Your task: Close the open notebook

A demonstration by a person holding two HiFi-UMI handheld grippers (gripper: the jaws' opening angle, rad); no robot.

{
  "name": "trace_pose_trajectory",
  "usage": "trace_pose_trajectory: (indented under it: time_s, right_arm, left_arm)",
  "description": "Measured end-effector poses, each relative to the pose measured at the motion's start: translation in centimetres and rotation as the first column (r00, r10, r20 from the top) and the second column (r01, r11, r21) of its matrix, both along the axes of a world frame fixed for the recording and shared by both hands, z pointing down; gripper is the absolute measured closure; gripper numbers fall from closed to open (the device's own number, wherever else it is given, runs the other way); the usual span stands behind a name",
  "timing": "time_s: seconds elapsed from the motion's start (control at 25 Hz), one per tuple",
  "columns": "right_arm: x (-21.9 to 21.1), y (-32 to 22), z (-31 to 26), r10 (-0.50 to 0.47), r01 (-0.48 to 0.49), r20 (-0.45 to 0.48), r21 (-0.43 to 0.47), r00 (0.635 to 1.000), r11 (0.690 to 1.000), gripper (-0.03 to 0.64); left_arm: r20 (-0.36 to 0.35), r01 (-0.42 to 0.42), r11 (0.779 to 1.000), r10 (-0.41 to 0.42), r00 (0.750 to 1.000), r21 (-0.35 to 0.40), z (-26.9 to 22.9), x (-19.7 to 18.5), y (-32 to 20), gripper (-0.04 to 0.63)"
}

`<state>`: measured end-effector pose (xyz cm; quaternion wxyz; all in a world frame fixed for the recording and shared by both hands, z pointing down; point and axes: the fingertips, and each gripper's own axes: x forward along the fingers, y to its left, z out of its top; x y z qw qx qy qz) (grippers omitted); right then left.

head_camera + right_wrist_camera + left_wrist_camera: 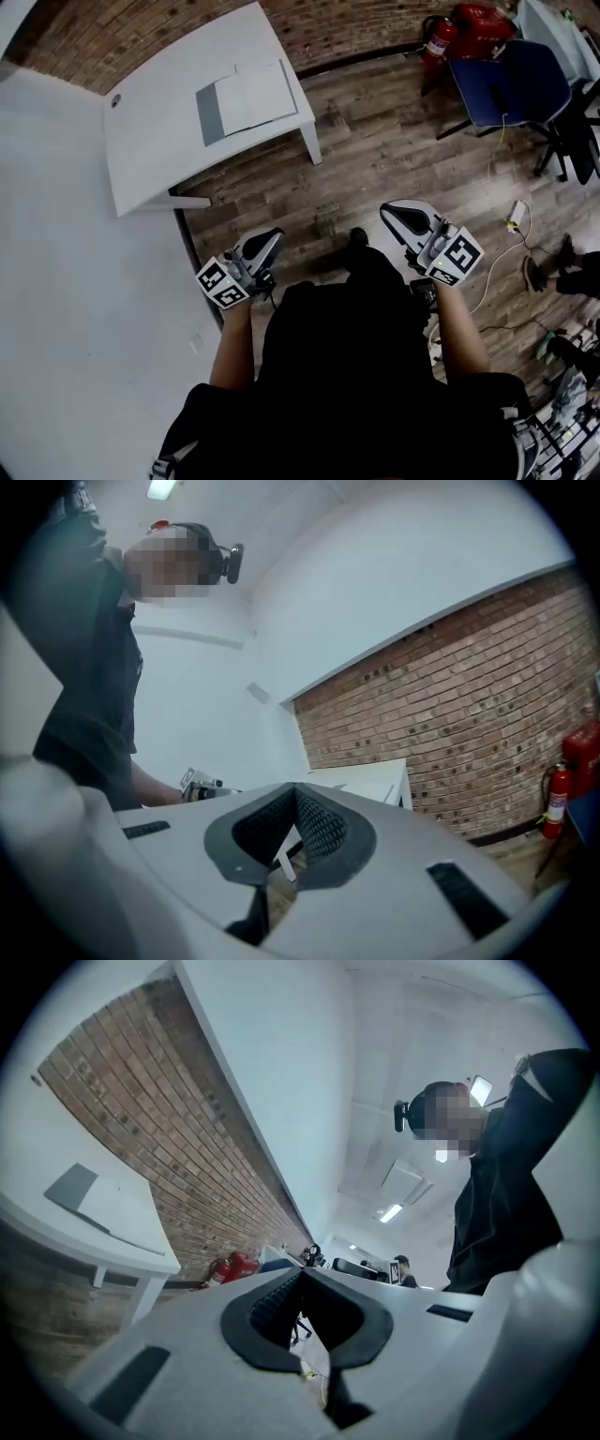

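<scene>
While left gripper (269,238) and right gripper (394,212) are closed, empty, notebook (246,98) well ahead looks light, floppy: take cover's outer edge.

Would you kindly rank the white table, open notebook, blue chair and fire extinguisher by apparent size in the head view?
White table
Blue chair and open notebook, too alike to rank
Fire extinguisher

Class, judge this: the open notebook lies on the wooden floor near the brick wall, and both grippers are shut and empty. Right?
No. The head view shows the notebook on the white table, not the floor. The rest stands: open, near the brick wall, left gripper and right gripper shut and empty.
</scene>
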<state>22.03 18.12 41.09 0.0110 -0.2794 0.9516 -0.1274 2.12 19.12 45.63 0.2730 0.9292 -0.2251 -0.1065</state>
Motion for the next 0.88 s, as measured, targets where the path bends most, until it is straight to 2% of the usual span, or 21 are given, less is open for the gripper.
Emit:
trace_pose_trajectory:
  time_s: [0.16, 0.28, 0.44, 0.6, 0.76, 0.88]
  right_arm:
    - [1.7, -7.1, 0.1, -0.086, 0.086, 0.005, -0.006, 0.996, 0.996, 0.612]
    - [1.5, -12.1, 0.1, -0.128, 0.128, 0.021, -0.003, 0.992, 0.992, 0.612]
    - [-0.9, -18.3, 0.0, -0.212, 0.213, 0.049, -0.004, 0.976, 0.977, 0.612]
    - [-5.2, -24.2, 0.1, -0.266, 0.266, 0.054, -0.006, 0.963, 0.964, 0.612]
    - [-10.5, -29.8, 0.7, -0.369, 0.367, -0.017, -0.061, 0.929, 0.928, 0.597]
    - [-14.4, -33.8, 0.8, -0.488, 0.477, -0.103, -0.113, 0.867, 0.872, 0.561]
  left_arm:
    - [-0.005, 0.083, 0.996, -0.083, 0.997, -0.021, -0.3, 1.3, -5.6, 0.581]
    - [0.002, 0.156, 0.987, -0.156, 0.988, -0.031, -0.5, 0.8, -8.7, 0.581]
    - [0.001, 0.266, 0.962, -0.267, 0.964, -0.067, 0.3, -1.2, -11.4, 0.581]
    - [-0.01, 0.33, 0.934, -0.334, 0.943, -0.135, 3.2, -5.1, -14.6, 0.581]
    - [-0.046, 0.428, 0.878, -0.447, 0.894, -0.215, 5.5, -9.1, -18.1, 0.581]
    - [-0.073, 0.524, 0.814, -0.555, 0.828, -0.25, 5.9, -11.5, -20.7, 0.581]
